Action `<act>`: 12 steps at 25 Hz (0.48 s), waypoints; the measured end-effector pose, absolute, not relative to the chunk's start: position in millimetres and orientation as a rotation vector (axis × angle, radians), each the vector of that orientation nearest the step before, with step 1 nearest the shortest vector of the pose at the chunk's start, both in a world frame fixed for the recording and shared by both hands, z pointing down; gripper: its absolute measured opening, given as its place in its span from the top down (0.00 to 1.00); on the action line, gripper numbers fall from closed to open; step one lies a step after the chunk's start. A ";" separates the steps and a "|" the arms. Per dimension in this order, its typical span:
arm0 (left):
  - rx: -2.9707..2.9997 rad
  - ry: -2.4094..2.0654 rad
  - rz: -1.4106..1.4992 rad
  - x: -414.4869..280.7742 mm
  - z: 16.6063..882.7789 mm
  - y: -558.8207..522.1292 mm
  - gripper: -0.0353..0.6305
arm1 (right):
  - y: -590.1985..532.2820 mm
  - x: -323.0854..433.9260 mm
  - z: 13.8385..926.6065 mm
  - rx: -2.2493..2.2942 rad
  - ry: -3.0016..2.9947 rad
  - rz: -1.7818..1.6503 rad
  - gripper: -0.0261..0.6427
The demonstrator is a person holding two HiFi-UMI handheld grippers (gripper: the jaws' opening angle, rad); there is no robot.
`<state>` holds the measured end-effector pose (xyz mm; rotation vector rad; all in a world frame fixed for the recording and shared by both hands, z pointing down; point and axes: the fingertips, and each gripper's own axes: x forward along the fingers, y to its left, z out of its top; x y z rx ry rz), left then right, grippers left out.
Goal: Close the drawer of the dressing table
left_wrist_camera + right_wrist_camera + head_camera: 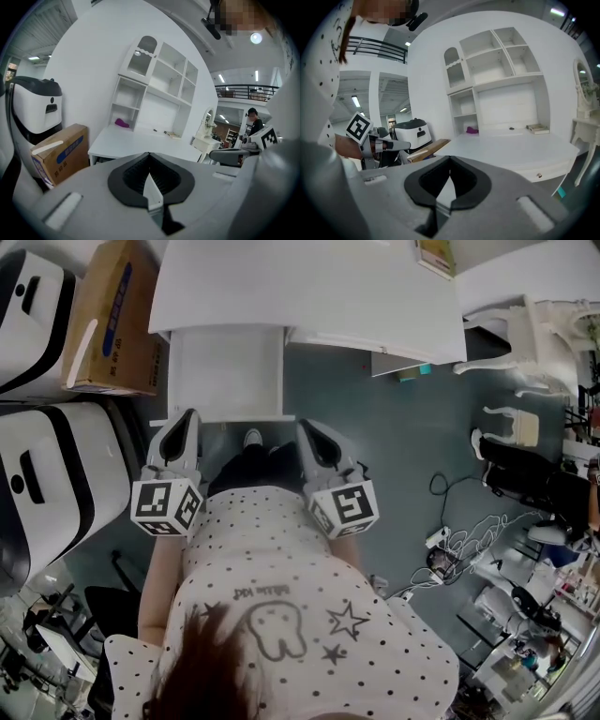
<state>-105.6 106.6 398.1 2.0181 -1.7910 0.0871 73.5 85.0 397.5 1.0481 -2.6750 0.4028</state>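
The white dressing table [309, 287] stands at the top of the head view, with its left drawer [225, 371] pulled out toward me. My left gripper [187, 418] is at the drawer front's left corner and my right gripper [306, 426] at its right corner; whether either touches it I cannot tell. Both have their jaws together with nothing between them. In the left gripper view, the left gripper [149, 154] points at the tabletop [140, 140] and the shelf unit. In the right gripper view, the right gripper [450, 159] also faces the table [520, 145]. There the drawer is hidden behind the gripper's body.
A cardboard box [108, 315] and two white-and-black machines [47, 474] stand left of the table. A white chair and small vanity [544, 334] are at the right, with cables [469, 540] on the floor. A shoe [253, 439] shows under the drawer front.
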 end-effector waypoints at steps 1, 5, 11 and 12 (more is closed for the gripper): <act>2.023 -1.770 0.116 -105.7 403.2 106.7 0.95 | 84.4 71.8 396.2 1.057 -2.675 0.412 0.96; 2.018 -1.672 0.237 -96.6 431.2 110.1 0.95 | 82.3 70.3 395.1 1.067 -2.664 0.439 0.96; 1.962 -1.587 0.449 -86.2 492.9 125.7 0.95 | 93.3 60.3 406.0 1.004 -2.629 0.449 0.96; 1.951 -1.567 0.484 -83.6 503.8 129.4 0.95 | 94.8 57.8 406.8 0.991 -2.630 0.448 0.96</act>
